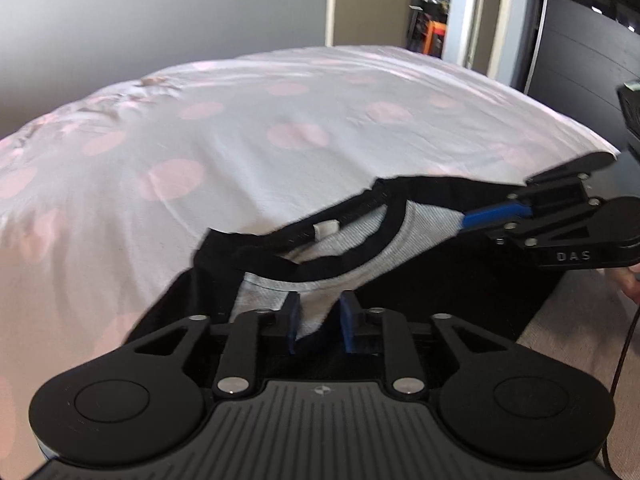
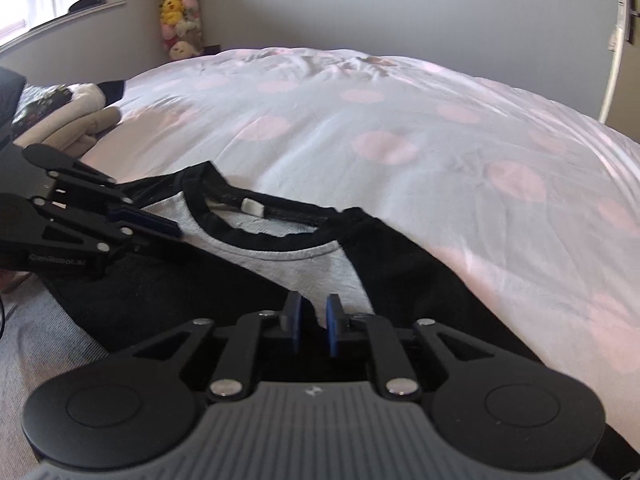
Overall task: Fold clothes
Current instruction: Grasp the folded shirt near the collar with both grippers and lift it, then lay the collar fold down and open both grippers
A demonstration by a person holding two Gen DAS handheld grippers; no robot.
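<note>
Grey walls are seen behind a bed [image 1: 280, 128] covered in a white duvet with pink dots. A shirt [image 2: 296, 264] (grey body, black sleeves and collar) is spread at the bed's near edge, collar away from the cameras. The left tongs [image 1: 320, 320] are parted, with grey fabric lying between the blue pads; a grip cannot be confirmed. The right tongs [image 2: 314, 320] are likewise parted just over the shirt, no cloth visibly pinched. Folded clothes [image 2: 80, 124] and plush toys [image 2: 178, 12] are noted beyond.
</note>
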